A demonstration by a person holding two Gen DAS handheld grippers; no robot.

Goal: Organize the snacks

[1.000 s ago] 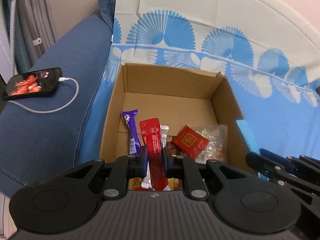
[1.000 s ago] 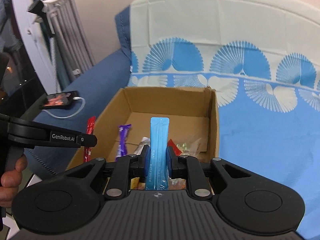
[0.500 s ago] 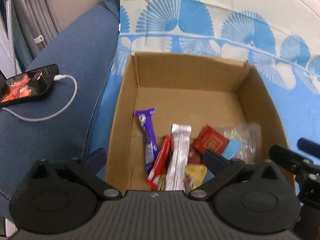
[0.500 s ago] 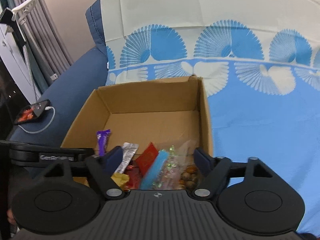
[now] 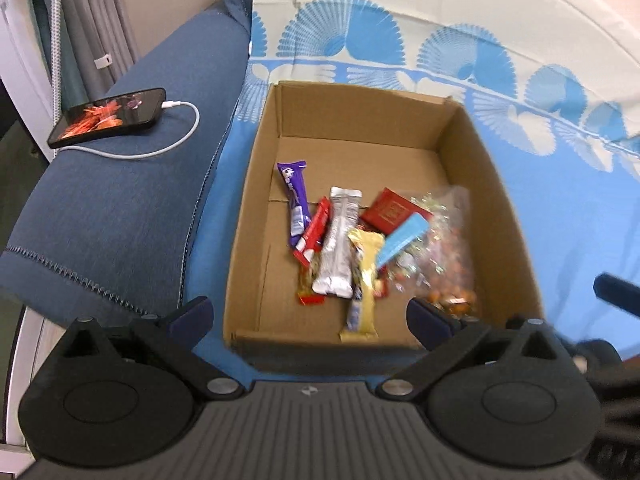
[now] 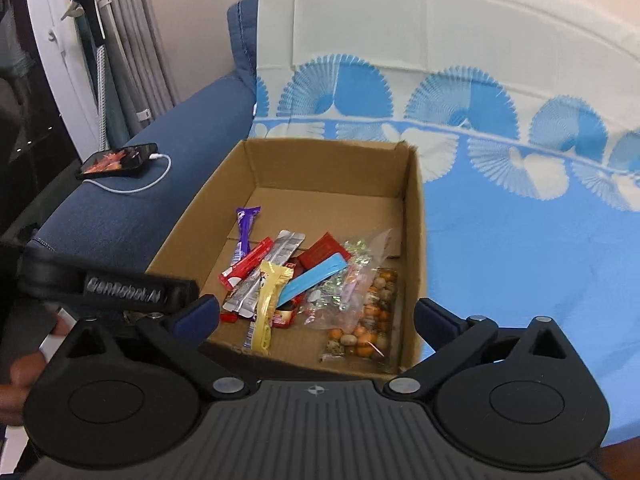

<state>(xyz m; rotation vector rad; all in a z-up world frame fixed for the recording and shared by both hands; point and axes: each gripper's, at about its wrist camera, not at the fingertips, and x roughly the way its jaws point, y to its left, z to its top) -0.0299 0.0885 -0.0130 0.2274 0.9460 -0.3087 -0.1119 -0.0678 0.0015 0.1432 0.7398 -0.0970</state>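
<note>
An open cardboard box (image 5: 360, 120) (image 6: 320, 164) sits on a blue patterned cloth and holds a heap of snacks. In the heap are a purple bar (image 5: 295, 200), a red stick (image 5: 314, 232) (image 6: 248, 264), a silver packet (image 5: 340, 244), a yellow bar (image 5: 364, 280), a light blue stick (image 5: 402, 240) (image 6: 314, 278), a red packet (image 5: 394, 212) and a clear bag of round sweets (image 6: 368, 320). My left gripper (image 5: 308, 316) hangs open over the box's near edge, holding nothing. My right gripper (image 6: 316, 314) is beside it, its jaws opening wide and empty.
A phone (image 5: 108, 116) on a white cable lies on the blue sofa arm (image 5: 120, 208) left of the box. The fan-patterned cloth (image 6: 520, 240) stretches away to the right. Grey curtains (image 6: 132, 60) hang at the far left. A hand (image 6: 16, 376) shows at the lower left edge.
Both grippers have opened: the left let go of the red stick, the right of the light blue stick, and both sticks now lie in the box. Both grippers have drawn back from the box.
</note>
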